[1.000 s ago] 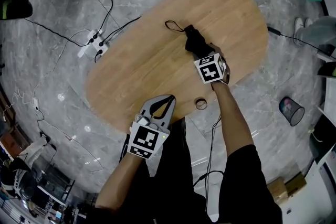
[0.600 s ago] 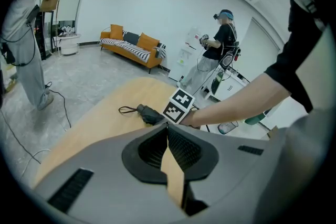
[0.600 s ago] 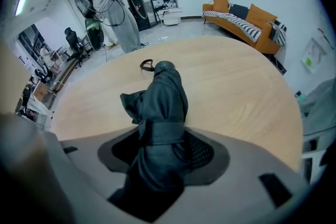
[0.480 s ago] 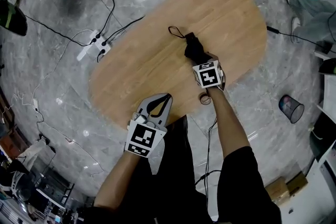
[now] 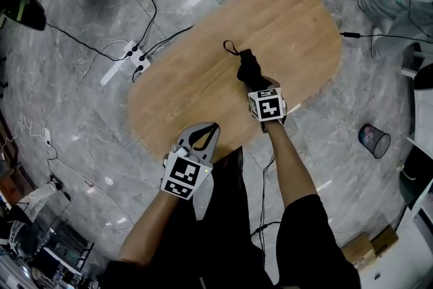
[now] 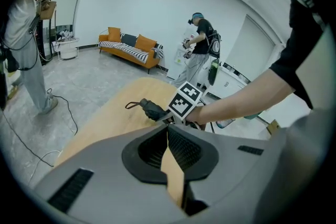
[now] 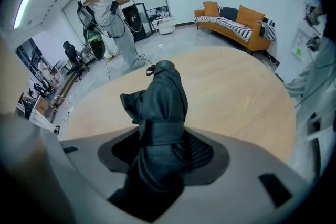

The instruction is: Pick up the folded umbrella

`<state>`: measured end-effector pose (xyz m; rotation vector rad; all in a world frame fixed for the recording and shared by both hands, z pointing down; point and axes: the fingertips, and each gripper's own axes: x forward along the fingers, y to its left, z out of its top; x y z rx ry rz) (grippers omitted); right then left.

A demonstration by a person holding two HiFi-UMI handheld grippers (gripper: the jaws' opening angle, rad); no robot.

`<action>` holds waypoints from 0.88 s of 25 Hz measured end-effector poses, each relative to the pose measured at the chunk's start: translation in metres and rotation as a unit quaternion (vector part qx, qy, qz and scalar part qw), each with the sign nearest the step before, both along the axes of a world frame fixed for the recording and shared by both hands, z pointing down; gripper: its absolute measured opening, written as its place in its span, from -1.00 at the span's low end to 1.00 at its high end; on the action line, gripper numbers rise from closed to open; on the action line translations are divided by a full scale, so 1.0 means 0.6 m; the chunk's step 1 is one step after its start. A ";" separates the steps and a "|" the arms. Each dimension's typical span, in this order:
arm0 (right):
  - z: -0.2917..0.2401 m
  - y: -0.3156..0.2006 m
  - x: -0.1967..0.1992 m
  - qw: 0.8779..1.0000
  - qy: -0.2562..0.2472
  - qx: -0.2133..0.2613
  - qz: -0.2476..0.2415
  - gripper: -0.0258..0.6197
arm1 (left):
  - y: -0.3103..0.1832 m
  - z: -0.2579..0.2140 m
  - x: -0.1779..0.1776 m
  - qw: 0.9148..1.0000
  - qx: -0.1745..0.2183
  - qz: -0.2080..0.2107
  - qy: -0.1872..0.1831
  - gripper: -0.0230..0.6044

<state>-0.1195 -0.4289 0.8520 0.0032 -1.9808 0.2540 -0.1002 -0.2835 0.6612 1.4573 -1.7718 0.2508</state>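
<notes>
The oval wooden table spreads out beneath and ahead of both tools. The folded umbrella is in the right gripper: the jaws stand fairly wide but are closed on the bundle's thick lower body, one pad pressing each side, and the rest of the umbrella pokes forward out of them over the tabletop. From where I stand I can't say for sure whether its far end is clear of the wood.

The left gripper hangs off to the right gripper's left and nearer the person, at the table's near edge, jaws brought together with nothing in them.

It looks a light thing, easy for one gripper. The outside is soft, dark cloth, bunched and a bit slick, so I'd expect it to give under the pads and perhaps creep; the stiff folded shaft inside should keep it from drooping. A loose fold of cloth bulges out to the left just ahead of the jaws.

The closing strap wraps the bundle right at the mouth of the jaws, where I'd judge it firmest, so gripping at or just behind it seems sound. The handle sits at the far tip, with its thin wrist loop trailing beyond, too flimsy to hold by.
</notes>
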 end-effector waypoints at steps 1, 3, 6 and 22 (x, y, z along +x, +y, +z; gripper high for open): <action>-0.011 0.006 -0.001 1.000 -0.005 0.000 0.003 -0.18 | 0.003 -0.007 -0.001 1.000 0.002 0.002 -0.003 -0.88; -0.033 0.018 0.001 1.000 -0.014 -0.001 0.010 -0.18 | 0.010 -0.020 0.000 1.000 0.006 0.008 -0.007 -0.88; -0.068 0.038 0.013 0.999 -0.020 -0.005 0.024 -0.19 | 0.019 -0.043 0.004 1.000 0.012 0.016 -0.014 -0.88; -0.249 0.129 0.048 0.995 -0.082 0.027 0.043 -0.19 | 0.086 -0.127 0.000 0.998 0.036 0.027 -0.040 -0.88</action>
